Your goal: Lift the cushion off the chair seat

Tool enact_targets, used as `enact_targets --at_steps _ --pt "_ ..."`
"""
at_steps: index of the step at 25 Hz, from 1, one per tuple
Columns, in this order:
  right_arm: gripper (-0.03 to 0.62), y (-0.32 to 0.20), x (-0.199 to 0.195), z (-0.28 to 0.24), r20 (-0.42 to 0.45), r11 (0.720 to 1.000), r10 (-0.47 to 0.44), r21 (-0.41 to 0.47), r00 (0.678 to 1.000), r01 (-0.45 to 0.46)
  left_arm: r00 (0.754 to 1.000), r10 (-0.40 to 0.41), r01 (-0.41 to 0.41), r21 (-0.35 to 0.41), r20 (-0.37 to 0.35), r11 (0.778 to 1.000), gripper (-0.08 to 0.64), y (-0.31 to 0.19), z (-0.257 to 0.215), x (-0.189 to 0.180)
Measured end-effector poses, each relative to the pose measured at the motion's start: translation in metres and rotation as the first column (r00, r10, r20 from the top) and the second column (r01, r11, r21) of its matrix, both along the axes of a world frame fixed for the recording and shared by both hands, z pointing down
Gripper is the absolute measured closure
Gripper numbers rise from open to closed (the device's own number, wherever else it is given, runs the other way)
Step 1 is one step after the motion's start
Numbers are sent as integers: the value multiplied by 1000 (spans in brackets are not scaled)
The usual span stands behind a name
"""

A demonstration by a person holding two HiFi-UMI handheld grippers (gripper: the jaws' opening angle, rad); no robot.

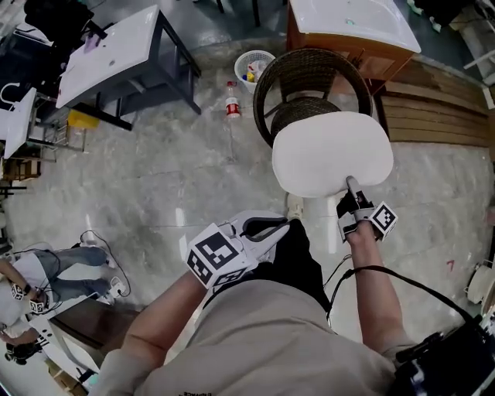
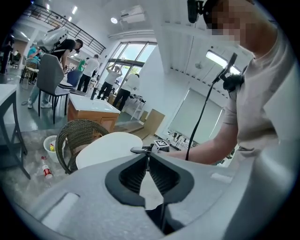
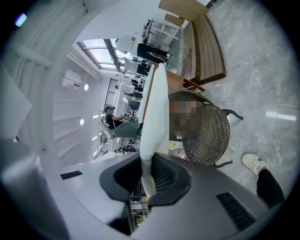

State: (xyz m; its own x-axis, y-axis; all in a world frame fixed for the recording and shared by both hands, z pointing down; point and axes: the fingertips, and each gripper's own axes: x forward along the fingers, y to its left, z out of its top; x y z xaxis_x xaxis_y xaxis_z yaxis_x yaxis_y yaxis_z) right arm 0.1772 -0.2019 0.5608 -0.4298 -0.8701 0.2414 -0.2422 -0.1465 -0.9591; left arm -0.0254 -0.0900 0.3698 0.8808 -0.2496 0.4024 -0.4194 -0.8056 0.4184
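Note:
The white oval cushion hangs in the air in front of the dark wicker chair, clear of its seat. My right gripper is shut on the cushion's near edge. In the right gripper view the cushion runs edge-on out from between the pads, with the chair behind it. My left gripper is close to my body, left of and below the cushion. Its jaws are shut with nothing between them. From the left gripper I see the cushion, the chair and the right gripper.
A plastic bottle lies on the stone floor left of the chair, beside a white basket. A wooden cabinet with a white top stands behind the chair, wooden planks to its right, and a white table at the far left.

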Motion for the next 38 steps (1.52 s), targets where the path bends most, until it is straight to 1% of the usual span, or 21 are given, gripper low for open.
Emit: enact_targets --at_steps 5,10,18,27,38 --pt "543 44 -7 -42 -4 999 21 44 1000 -21 1000 -2 2 38 -9 999 534 31 -15 -23" --pt "543 86 -9 -82 17 995 28 92 999 -30 1000 -7 8 67 -24 998 534 57 -26 -33" --pt "543 161 -21 -129 25 990 33 135 999 -37 999 -9 11 73 -40 997 534 102 -36 -54" --pt "543 227 -36 -149 38 988 11 154 999 -17 999 -10 14 84 -40 996 534 139 -38 -64" --pt "543 279 -48 -163 54 986 -12 167 998 3 999 -7 11 83 -49 996 534 162 -34 -65"
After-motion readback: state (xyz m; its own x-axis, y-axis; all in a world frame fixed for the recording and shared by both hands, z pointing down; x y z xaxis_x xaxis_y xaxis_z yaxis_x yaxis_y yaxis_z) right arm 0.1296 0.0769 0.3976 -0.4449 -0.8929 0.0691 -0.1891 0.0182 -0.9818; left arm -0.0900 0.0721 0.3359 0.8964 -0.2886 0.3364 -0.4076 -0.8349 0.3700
